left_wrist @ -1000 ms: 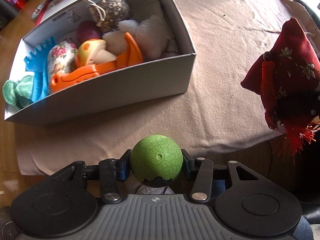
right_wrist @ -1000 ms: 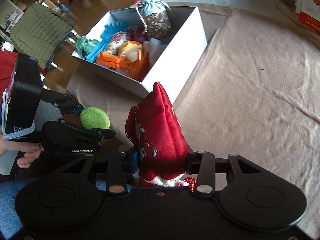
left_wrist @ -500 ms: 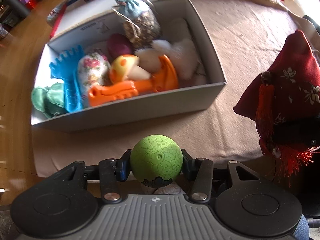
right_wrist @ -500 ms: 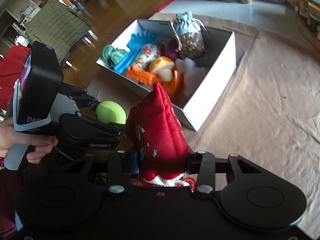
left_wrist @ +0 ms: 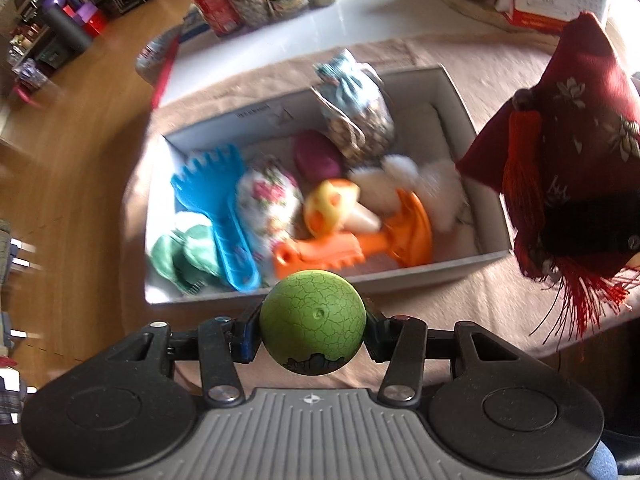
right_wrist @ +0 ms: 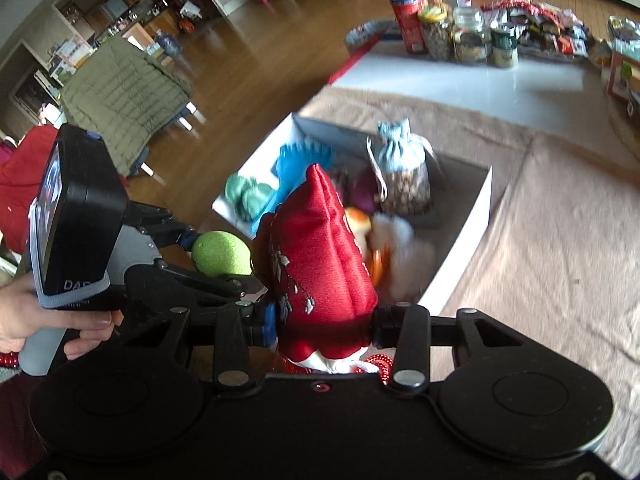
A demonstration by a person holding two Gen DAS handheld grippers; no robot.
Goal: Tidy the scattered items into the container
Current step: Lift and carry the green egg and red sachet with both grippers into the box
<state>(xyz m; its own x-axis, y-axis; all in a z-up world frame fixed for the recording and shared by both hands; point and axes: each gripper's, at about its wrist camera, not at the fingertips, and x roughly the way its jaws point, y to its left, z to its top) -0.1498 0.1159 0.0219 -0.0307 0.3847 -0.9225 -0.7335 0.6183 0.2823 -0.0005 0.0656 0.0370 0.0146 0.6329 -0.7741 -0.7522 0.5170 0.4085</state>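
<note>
1. Green and crackle-patterned, the ball (left_wrist: 313,322) sits pinched between the two pads of the left gripper (left_wrist: 313,330), in the air just short of the near wall of the white cardboard box (left_wrist: 420,274).
2. Red brocade with pale flower embroidery, the pouch (right_wrist: 320,264) stands clamped in the right gripper (right_wrist: 322,330); its long axis runs up and away from the jaws, peak toward the box, white lining and red cord at the gripped end.
3. Only the left wrist view shows the pouch's red tassel (left_wrist: 520,172) and fringe hanging below it, and it looks straight down into the box: blue toy rake (left_wrist: 218,204), orange toy spade (left_wrist: 360,246), floral pouch (left_wrist: 270,200), yellow mushroom toy (left_wrist: 330,210), white fluffy toy (left_wrist: 424,184), drawstring bag (left_wrist: 356,108).
4. Only the right wrist view shows the person's left hand (right_wrist: 24,316) around the left gripper's handle, and the ball beside the pouch.
5. Jars and a red can (right_wrist: 408,20) stand beyond the beige tablecloth (right_wrist: 560,220).
</note>
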